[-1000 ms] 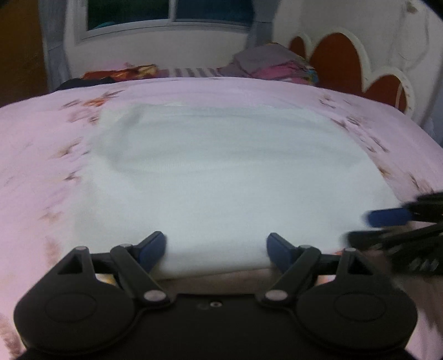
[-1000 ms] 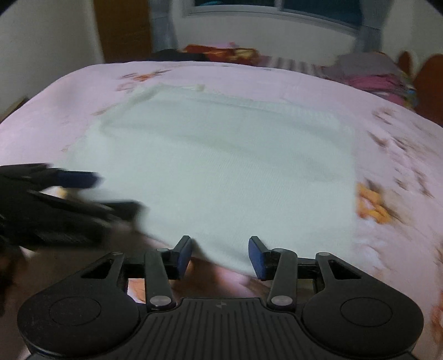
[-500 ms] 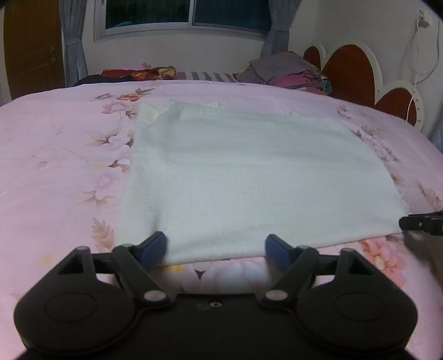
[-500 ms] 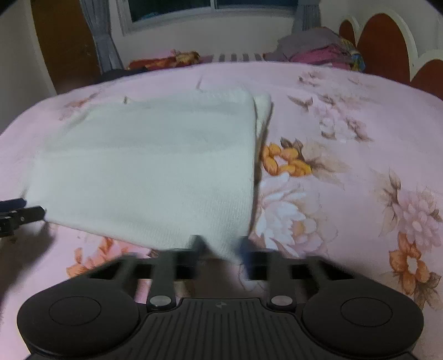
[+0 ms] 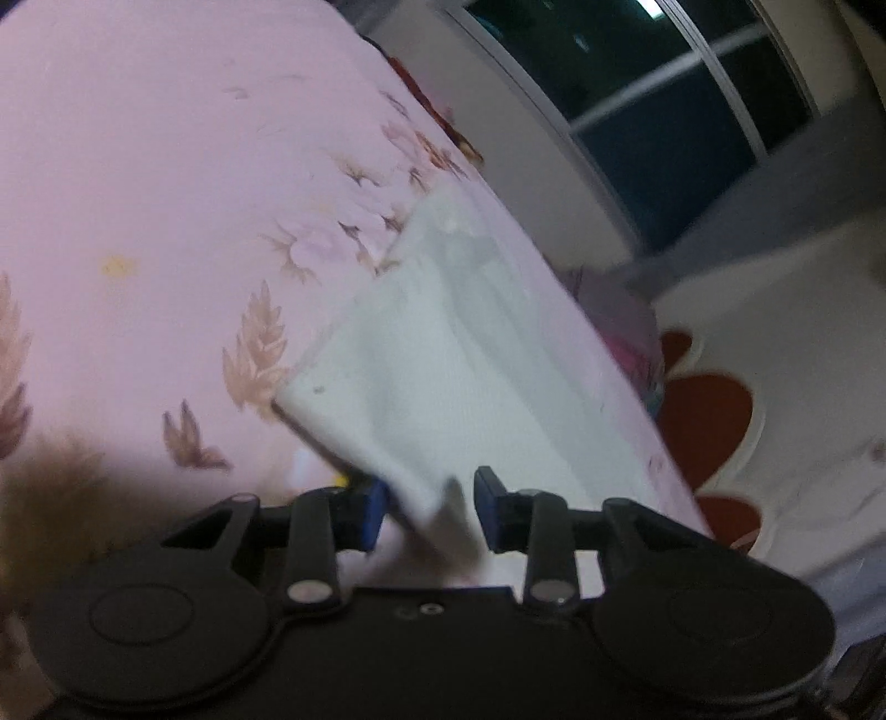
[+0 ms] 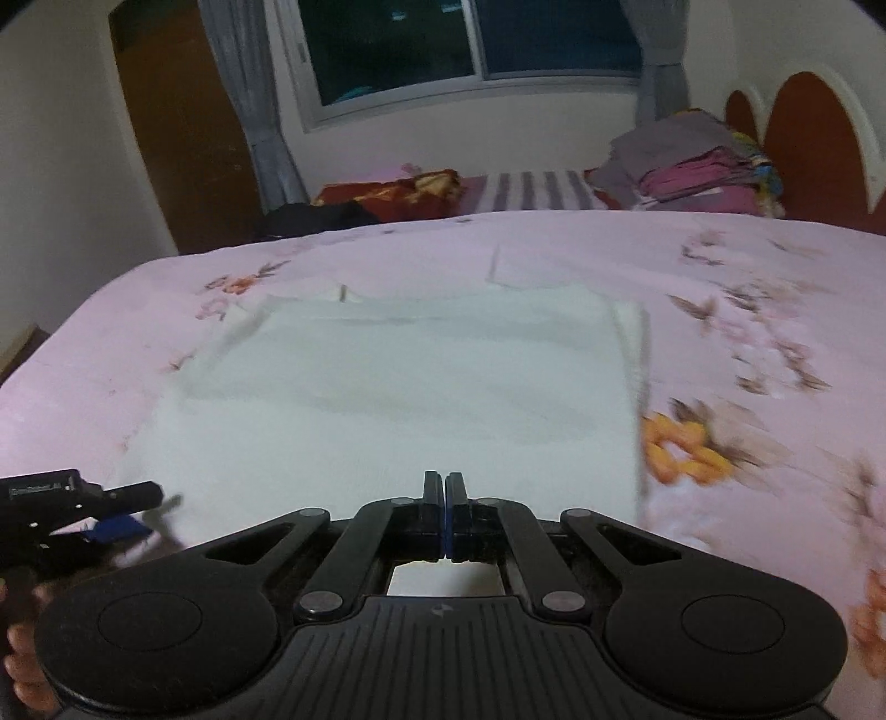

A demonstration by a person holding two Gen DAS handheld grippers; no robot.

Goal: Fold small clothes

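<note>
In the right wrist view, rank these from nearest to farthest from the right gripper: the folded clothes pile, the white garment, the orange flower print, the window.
1. white garment, straight ahead of the right gripper
2. orange flower print, to the right on the bedsheet
3. folded clothes pile, far right past the bed
4. window, on the back wall

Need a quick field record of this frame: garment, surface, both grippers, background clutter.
garment: white cloth, lying on the bed, near edge at both grippers
surface: pink floral bedsheet
left gripper: jaws closing, cloth corner between them, pads not yet pressing
right gripper: shut on the cloth's near edge
background: folded clothes pile by the headboard
</note>
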